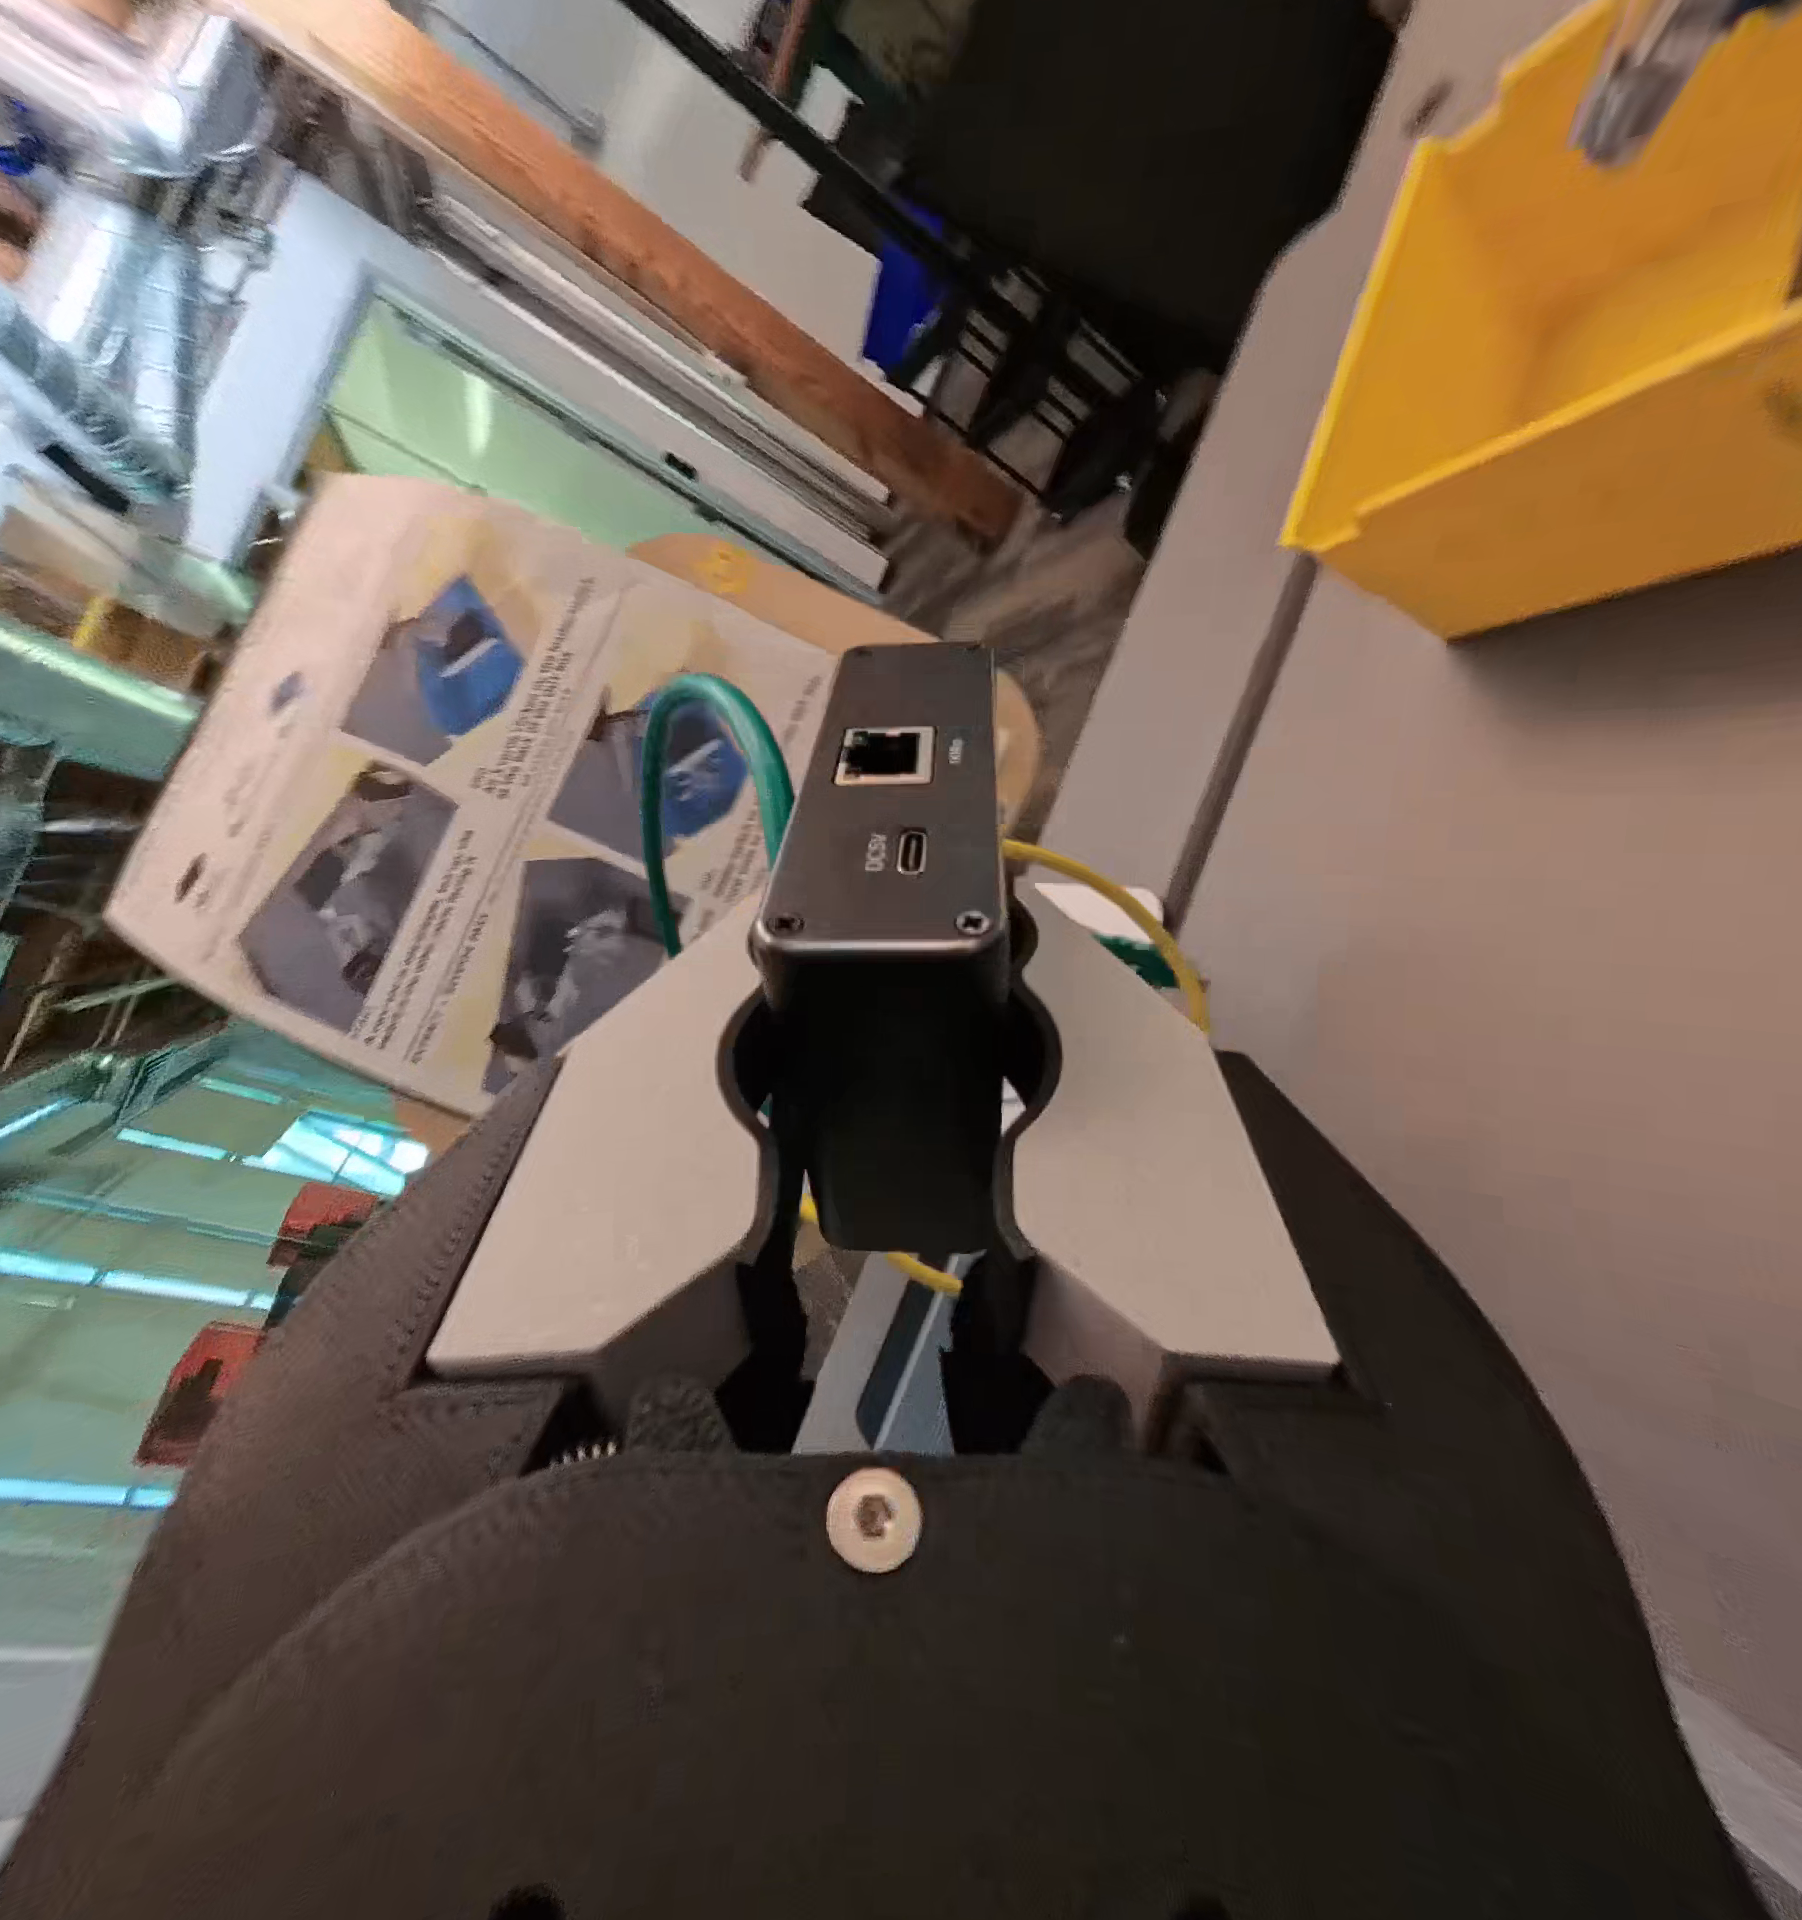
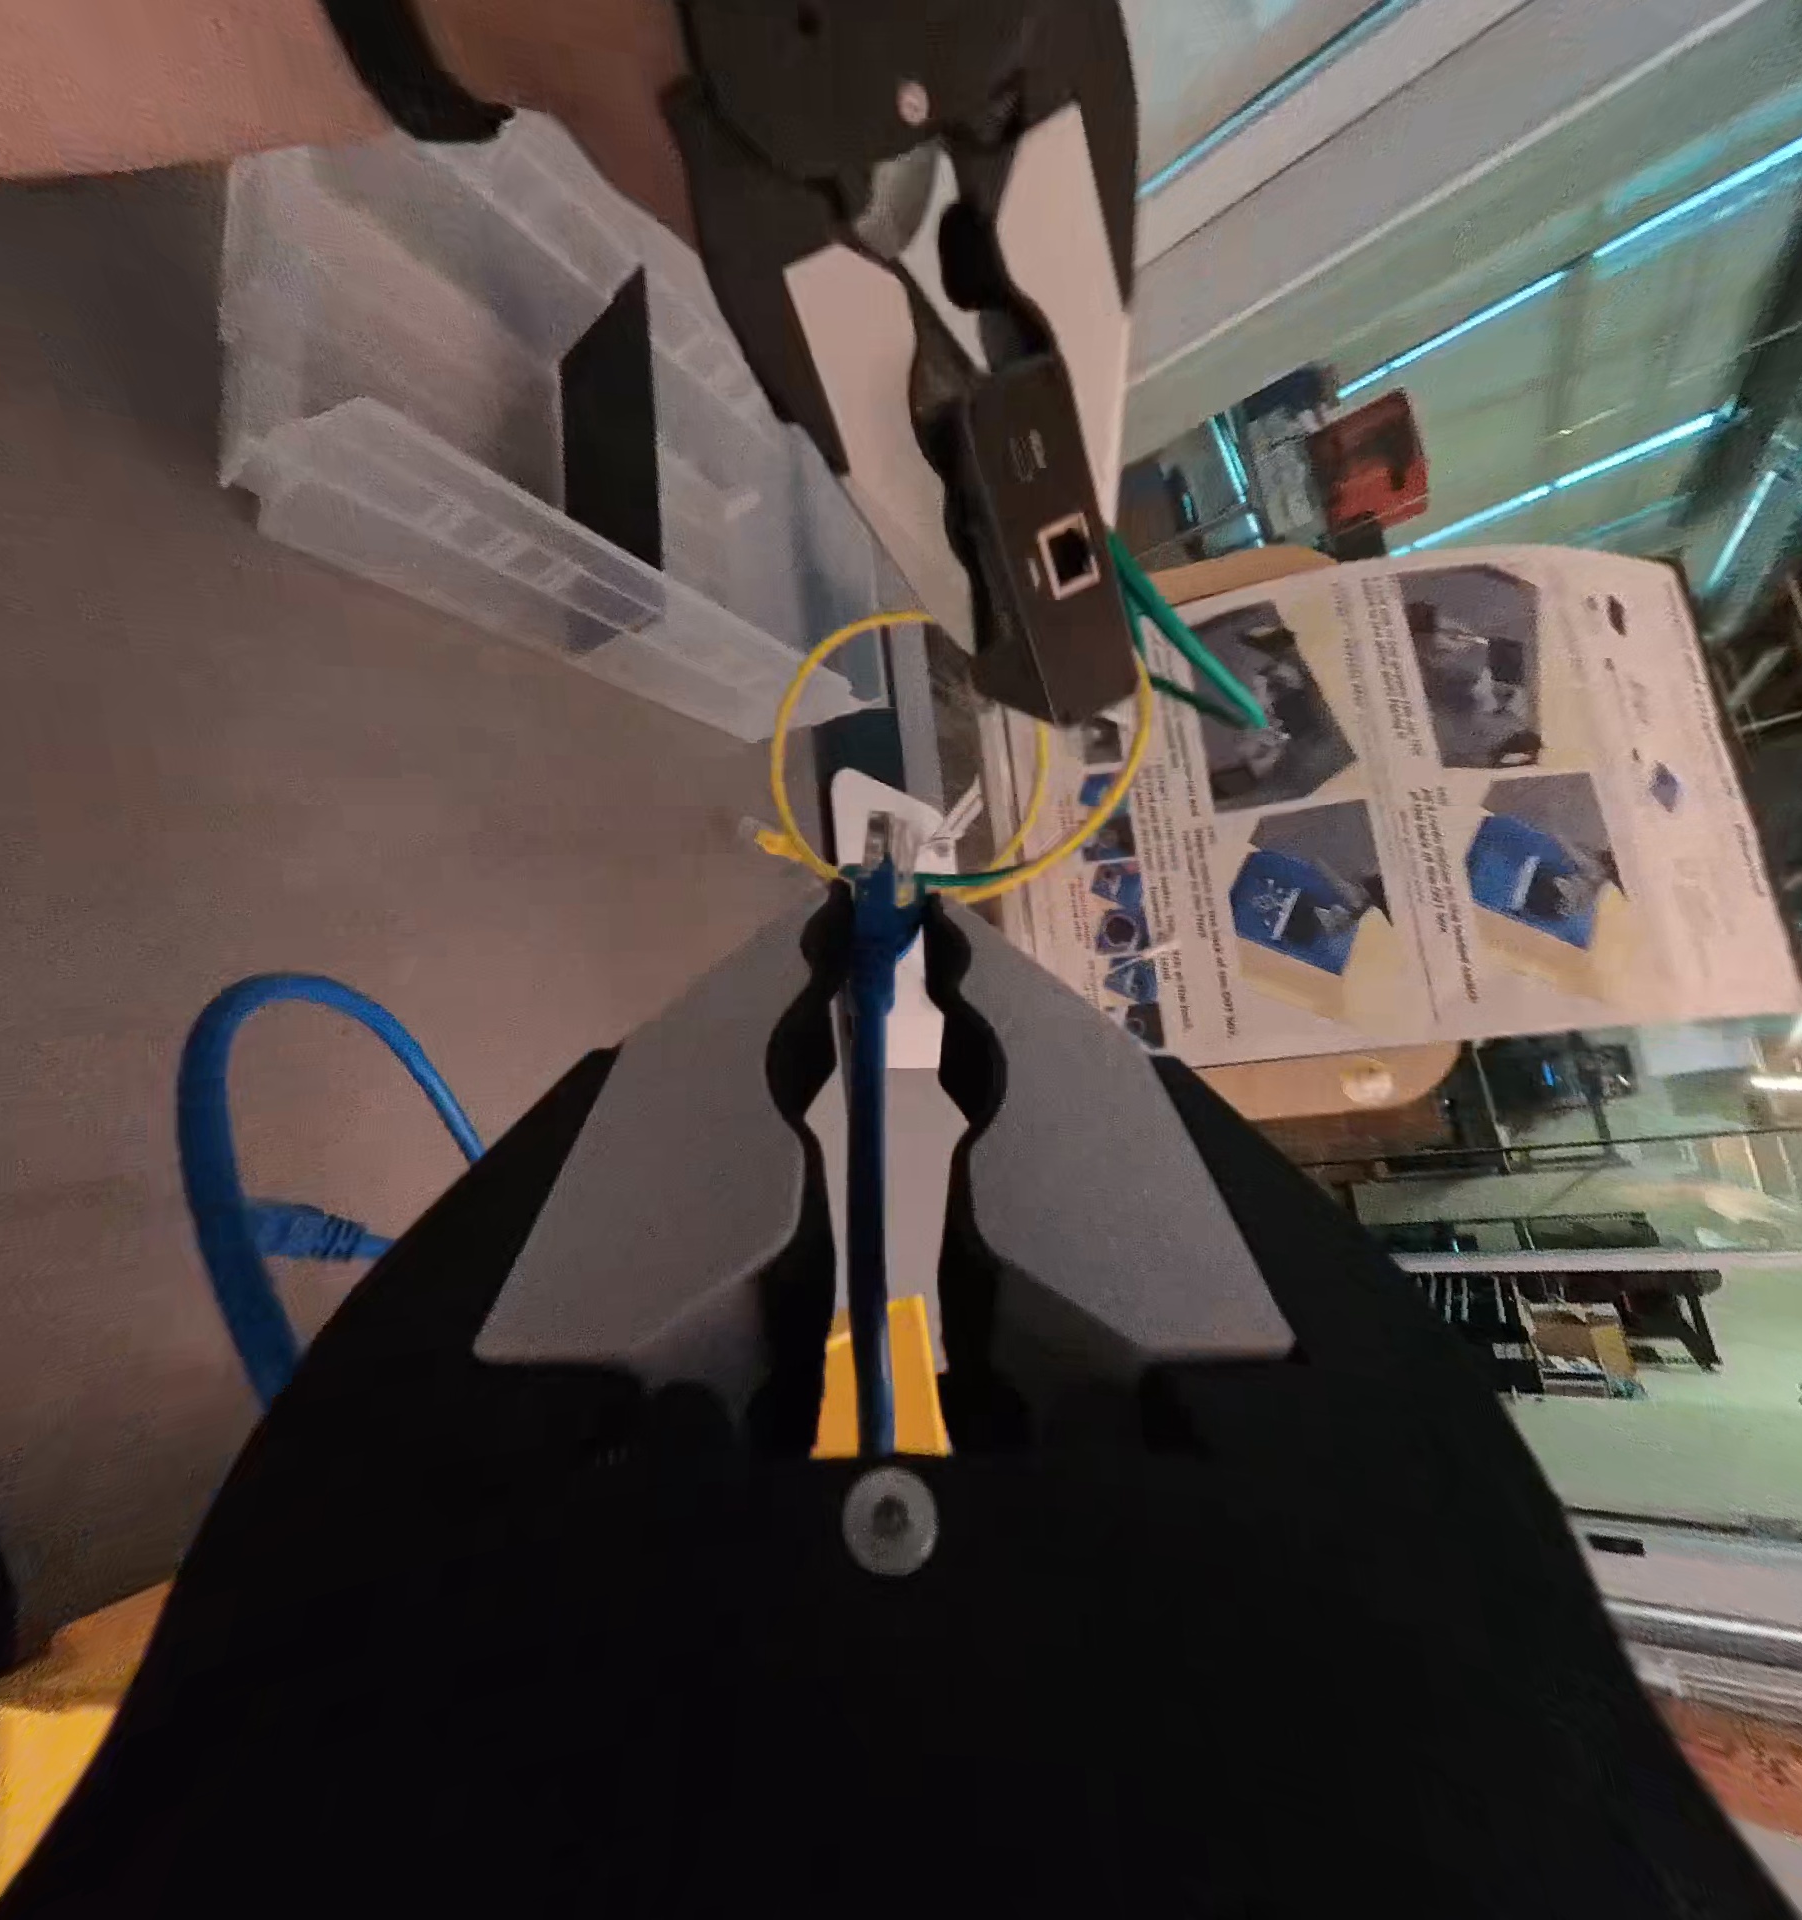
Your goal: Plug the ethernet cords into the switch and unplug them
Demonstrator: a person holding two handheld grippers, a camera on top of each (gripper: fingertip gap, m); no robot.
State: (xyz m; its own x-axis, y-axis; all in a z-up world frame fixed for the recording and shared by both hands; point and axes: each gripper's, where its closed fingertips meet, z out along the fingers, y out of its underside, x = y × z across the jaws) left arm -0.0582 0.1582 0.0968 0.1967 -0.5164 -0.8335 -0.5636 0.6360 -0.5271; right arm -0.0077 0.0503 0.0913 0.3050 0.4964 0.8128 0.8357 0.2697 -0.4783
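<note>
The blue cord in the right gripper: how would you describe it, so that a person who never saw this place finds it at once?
Start from the grey table. Above its edge the right gripper is shut on a blue cord, which runs straight between the fingers, its clear plug pointing forward. The yellow cord and the green cord hang by the black switch instead; only this one is blue and gripped.

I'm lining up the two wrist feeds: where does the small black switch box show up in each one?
Left wrist view: the small black metal switch box sits centre frame, clamped in the left gripper, port face towards the camera.
Right wrist view: the same box is upper centre, held by the left gripper, beyond the blue ethernet cord in the right gripper.
Shared landmark: the printed instruction sheet with photos.
</note>
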